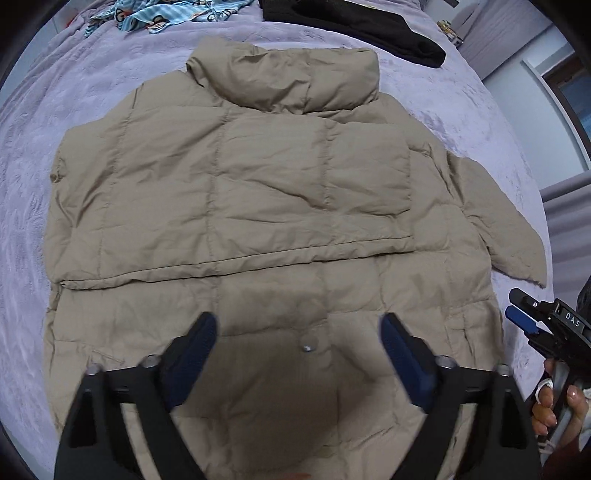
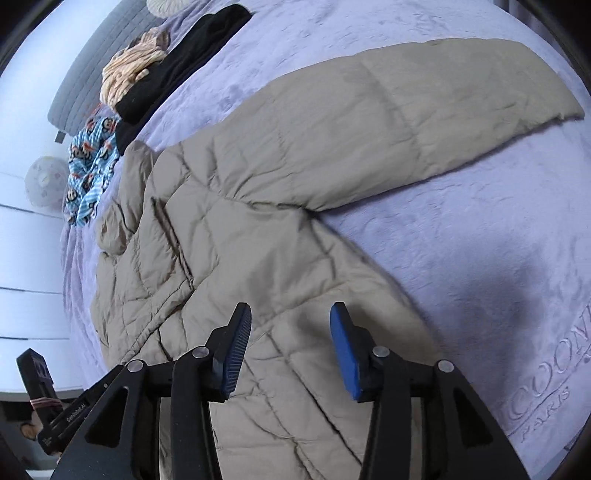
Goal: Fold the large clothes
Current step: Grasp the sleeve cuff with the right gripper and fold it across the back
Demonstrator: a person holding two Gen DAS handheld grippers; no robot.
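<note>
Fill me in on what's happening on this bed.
A person is folding a tan puffer jacket spread on a lilac blanket, using a handheld gripper in each hand. One sleeve is already folded across the body; the other sleeve lies out to the side. Both grippers hang open above the jacket's lower part, holding nothing: left gripper, right gripper. More clothes lie at the far edge.

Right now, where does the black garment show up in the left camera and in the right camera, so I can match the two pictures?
Left wrist view: the black garment lies along the top edge, right of centre, beyond the jacket's collar.
Right wrist view: the black garment runs diagonally at upper left, above the jacket.
Shared landmark: the blue cartoon-print cloth lies beside it in both.
</note>
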